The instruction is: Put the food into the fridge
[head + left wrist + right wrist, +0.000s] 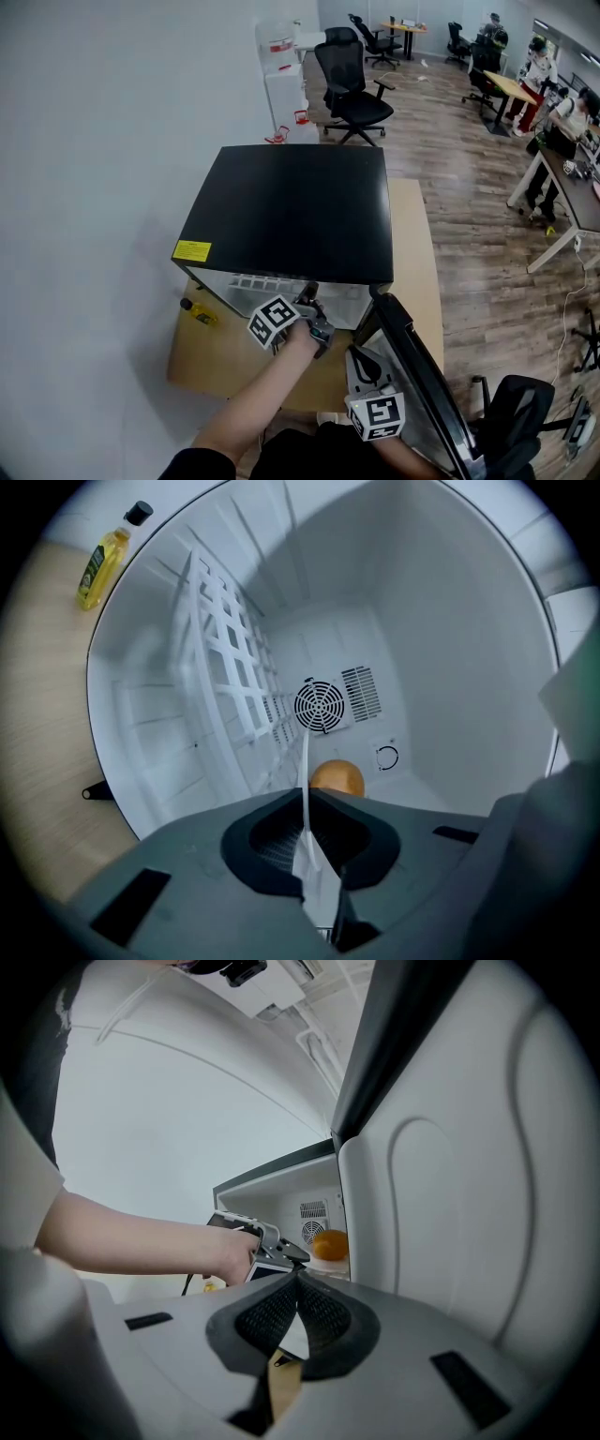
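2 grippers work at a black mini fridge [291,211] that stands on a wooden table [412,244] with its door [422,375] swung open to the right. The left gripper [311,298] sits at the mouth of the fridge, its jaws pressed together with nothing between them; only a thin sliver of the white interior shows along their seam. Straight ahead of its tips and a little lower, near the back wall, lies 1 round orange fruit [336,778] on the fridge floor, apart from the jaws. Above the fruit on the back wall is a round fan grille [321,705], and a white wire shelf [230,658] runs to the left of the jaws. Outside the fridge, far to the gripper's left, a yellow bottle [103,560] with a black cap lies on the table. The right gripper [359,354] is held lower, beside the inner face of the door, jaws closed and empty; beyond its tips the person's hand [230,1255] grips the left gripper.
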Action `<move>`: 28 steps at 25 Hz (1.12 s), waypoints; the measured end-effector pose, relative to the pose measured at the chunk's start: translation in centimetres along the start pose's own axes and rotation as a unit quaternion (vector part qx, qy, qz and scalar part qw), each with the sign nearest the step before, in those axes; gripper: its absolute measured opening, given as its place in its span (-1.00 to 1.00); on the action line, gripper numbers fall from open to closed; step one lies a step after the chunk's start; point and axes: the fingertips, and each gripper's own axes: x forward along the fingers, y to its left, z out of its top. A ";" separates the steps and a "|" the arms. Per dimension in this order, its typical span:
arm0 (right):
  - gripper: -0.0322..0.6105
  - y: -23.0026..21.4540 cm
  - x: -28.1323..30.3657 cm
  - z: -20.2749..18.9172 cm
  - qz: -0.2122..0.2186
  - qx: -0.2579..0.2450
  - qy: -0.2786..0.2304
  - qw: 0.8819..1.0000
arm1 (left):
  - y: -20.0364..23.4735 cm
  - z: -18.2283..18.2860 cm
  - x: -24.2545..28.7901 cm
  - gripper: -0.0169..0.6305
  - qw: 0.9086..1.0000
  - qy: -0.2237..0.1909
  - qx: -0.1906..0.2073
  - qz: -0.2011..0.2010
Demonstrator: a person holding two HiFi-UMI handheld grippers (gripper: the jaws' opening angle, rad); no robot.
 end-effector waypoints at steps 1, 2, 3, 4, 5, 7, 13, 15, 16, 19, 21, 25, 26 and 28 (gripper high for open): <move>-0.71 0.0 0.0 0.0 0.001 0.001 0.000 1.000 | -0.2 0.0 0.1 -0.88 1.000 0.001 0.007 0.001; -0.71 0.1 -0.1 0.0 0.001 0.002 0.000 1.000 | -0.3 -0.1 0.3 -0.88 1.000 0.001 0.015 0.003; -0.71 0.1 -0.1 0.0 0.002 0.003 -0.001 1.000 | -0.5 -0.1 0.3 -0.88 1.000 0.002 0.022 0.005; -0.71 0.2 -0.1 0.0 0.002 0.003 -0.001 1.000 | -0.6 -0.1 0.3 -0.88 1.000 0.002 0.028 0.007; -0.71 0.3 -0.2 0.0 0.002 0.004 -0.002 1.000 | -0.7 -0.2 0.3 -0.88 0.999 0.003 0.034 0.009; -0.71 0.3 -0.2 0.0 0.001 0.006 -0.003 1.000 | -0.9 -0.1 0.4 -0.88 0.999 0.007 0.045 0.013; -0.71 -0.5 -0.5 0.3 -0.010 0.006 -0.010 1.000 | -1.0 -0.1 0.3 -0.81 0.988 0.022 0.146 0.055; -0.71 -0.8 -0.7 0.7 -0.009 0.006 -0.020 1.000 | -0.9 0.1 0.3 -0.76 0.978 0.029 0.190 0.076; -0.71 -0.9 -0.8 0.8 -0.007 0.005 -0.025 1.000 | -0.8 0.1 0.3 -0.72 0.973 0.033 0.212 0.089; -0.71 -0.8 -1.3 1.1 -0.002 0.007 -0.037 0.999 | -0.7 0.2 0.4 -0.55 0.954 0.038 0.272 0.116; -0.71 -0.7 -1.5 1.1 -0.001 0.008 -0.039 0.999 | -0.8 0.5 0.5 -0.53 0.950 0.038 0.288 0.115; -0.71 -0.6 -1.7 1.1 -0.003 0.009 -0.039 0.999 | -0.8 0.7 0.6 -0.41 0.937 0.040 0.324 0.121; -0.71 -0.5 -1.8 1.1 -0.002 0.008 -0.038 0.999 | -0.8 0.9 0.7 -0.40 0.934 0.039 0.333 0.124; -0.71 -0.3 -1.9 1.0 0.000 0.007 -0.037 0.999 | -0.7 1.1 0.8 -0.34 0.929 0.041 0.346 0.125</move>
